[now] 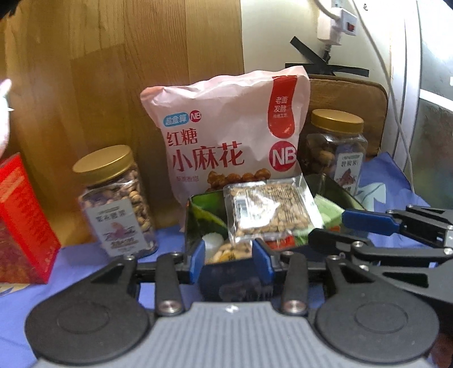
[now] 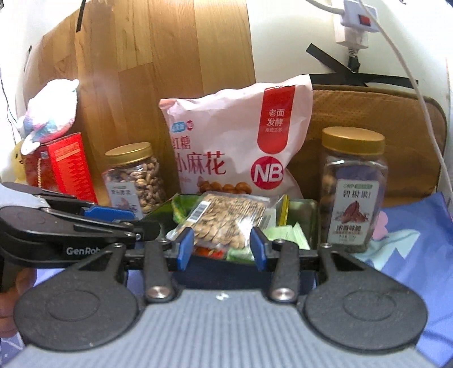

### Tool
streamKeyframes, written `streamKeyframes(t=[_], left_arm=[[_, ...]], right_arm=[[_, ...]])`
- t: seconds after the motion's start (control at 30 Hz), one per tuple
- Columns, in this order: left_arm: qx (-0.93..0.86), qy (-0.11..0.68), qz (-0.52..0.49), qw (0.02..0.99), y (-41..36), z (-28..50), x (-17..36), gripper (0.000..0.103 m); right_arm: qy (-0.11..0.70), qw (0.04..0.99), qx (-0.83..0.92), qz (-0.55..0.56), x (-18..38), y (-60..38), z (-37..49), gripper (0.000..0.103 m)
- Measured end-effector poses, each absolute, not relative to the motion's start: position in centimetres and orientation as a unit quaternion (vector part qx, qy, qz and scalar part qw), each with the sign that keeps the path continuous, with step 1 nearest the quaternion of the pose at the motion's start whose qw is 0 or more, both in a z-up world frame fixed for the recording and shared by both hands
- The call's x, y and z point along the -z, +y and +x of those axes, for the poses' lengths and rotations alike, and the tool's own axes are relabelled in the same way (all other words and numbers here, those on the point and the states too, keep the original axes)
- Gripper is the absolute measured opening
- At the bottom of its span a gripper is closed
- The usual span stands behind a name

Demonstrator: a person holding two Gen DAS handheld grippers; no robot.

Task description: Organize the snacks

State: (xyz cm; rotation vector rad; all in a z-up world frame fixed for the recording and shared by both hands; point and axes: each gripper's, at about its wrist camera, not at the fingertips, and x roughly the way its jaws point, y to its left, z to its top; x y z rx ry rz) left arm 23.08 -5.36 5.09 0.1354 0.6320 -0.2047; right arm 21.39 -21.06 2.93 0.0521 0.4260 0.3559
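Note:
A dark tin box (image 1: 195, 223) (image 2: 312, 226) full of small snack packets stands on the blue cloth. A clear packet of seeds (image 1: 269, 208) (image 2: 226, 223) lies on top of it. My left gripper (image 1: 230, 259) is open at the box's near left rim. My right gripper (image 2: 222, 250) is open at the near right rim, and it also shows in the left wrist view (image 1: 334, 226). Both are empty. Behind the box stands a pink snack bag (image 1: 232, 133) (image 2: 240, 141), between a pistachio jar (image 1: 116, 201) (image 2: 136, 178) and a pecan jar (image 1: 337, 147) (image 2: 354, 189).
A red carton (image 1: 19, 220) (image 2: 62, 167) stands at the left with a plush toy (image 2: 51, 110) on it. A wooden board (image 1: 127, 56) and a brown cushion (image 2: 382, 127) lean on the wall behind. A power strip (image 2: 356, 22) and cables hang at the upper right.

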Motion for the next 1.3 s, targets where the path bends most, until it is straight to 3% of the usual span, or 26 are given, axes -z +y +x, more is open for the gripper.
streamKeyframes(t=[0.67,0.87,1.1,1.17,1.23,1.3], left_arm=[[0.085,0.332,0.062,0.937,-4.5,12.0,-2.7,0.045],[0.067,0.323,0.053,0.942,-3.4,9.5,-2.4,0.057],[0.051,0.323,0.055,0.943,-2.7,7.2,-1.4,0.062],[0.046,0.324,0.055,0.943,-2.6,6.6,-1.1,0.072],[0.035,0.317,0.052,0.946,-2.2,6.0,-1.0,0.095],[0.030,0.312,0.049,0.948,-1.8,5.6,-0.9,0.099]], right_arm=[[0.222,0.960,-0.152,0.076,-1.1,-20.1,9.7,0.052],[0.217,0.963,-0.132,0.087,-0.6,-19.8,6.8,0.068],[0.223,0.961,-0.124,0.104,0.4,-19.1,4.2,0.071],[0.227,0.960,-0.122,0.107,0.7,-18.9,3.5,0.075],[0.224,0.961,-0.113,0.114,0.9,-18.9,2.8,0.080],[0.226,0.960,-0.109,0.123,1.1,-19.0,2.3,0.088]])
